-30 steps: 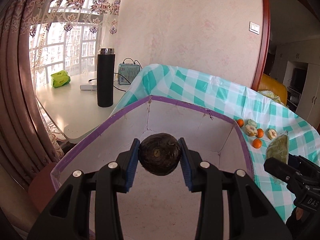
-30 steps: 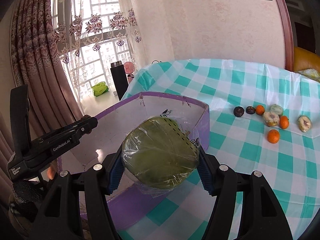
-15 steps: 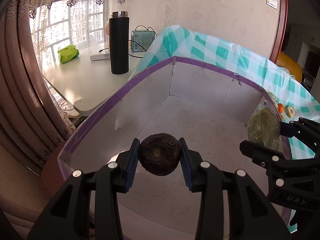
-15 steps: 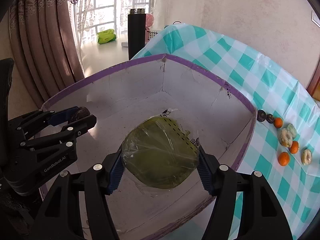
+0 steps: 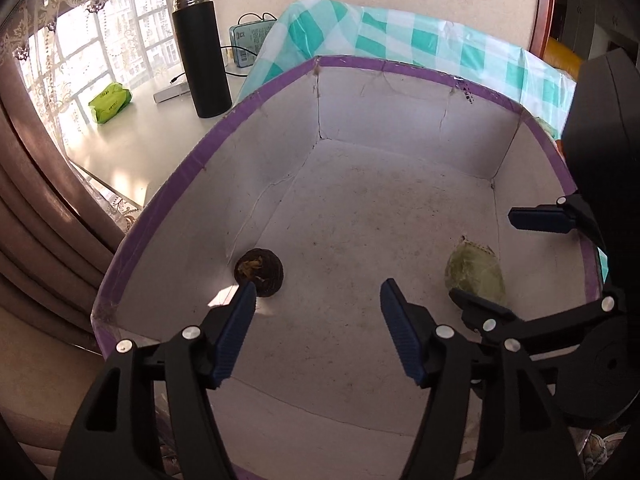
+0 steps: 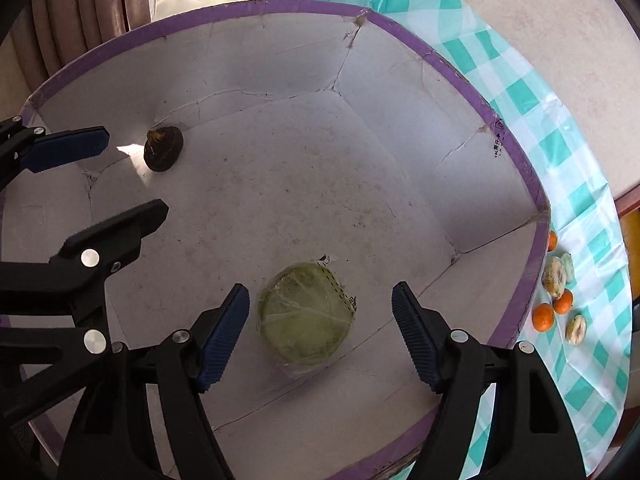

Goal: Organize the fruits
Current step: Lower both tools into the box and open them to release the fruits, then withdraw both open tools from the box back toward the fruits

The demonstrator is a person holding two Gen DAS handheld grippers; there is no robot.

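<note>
A white box with a purple rim [image 5: 400, 65] [image 6: 516, 148] fills both views. A dark round fruit [image 5: 259, 267] [image 6: 163, 149] lies on its floor by the left wall. A green fruit wrapped in clear plastic [image 6: 307, 315] [image 5: 476, 276] lies on the floor nearer the right wall. My left gripper [image 5: 316, 312] hovers over the box, its jaws opening, with nothing between them. My right gripper [image 6: 318, 312] hangs above the wrapped fruit, its jaws opening too and its pads clear of it. Each gripper shows in the other's view: the right gripper [image 5: 504, 264], the left gripper [image 6: 132, 176].
On the teal checked tablecloth [image 6: 592, 184] right of the box lie small oranges [image 6: 544, 317] and pale cut fruits [image 6: 556, 274]. Left of the box, a pale side table [image 5: 132, 136] holds a black flask [image 5: 202, 56], a green packet [image 5: 110, 101] and a small blue device [image 5: 250, 44]. A curtain [image 5: 44, 216] hangs left.
Both grippers tipped down into the box and opened. The dark fruit dropped from the left gripper to the floor, and the wrapped green fruit dropped from the right gripper.
</note>
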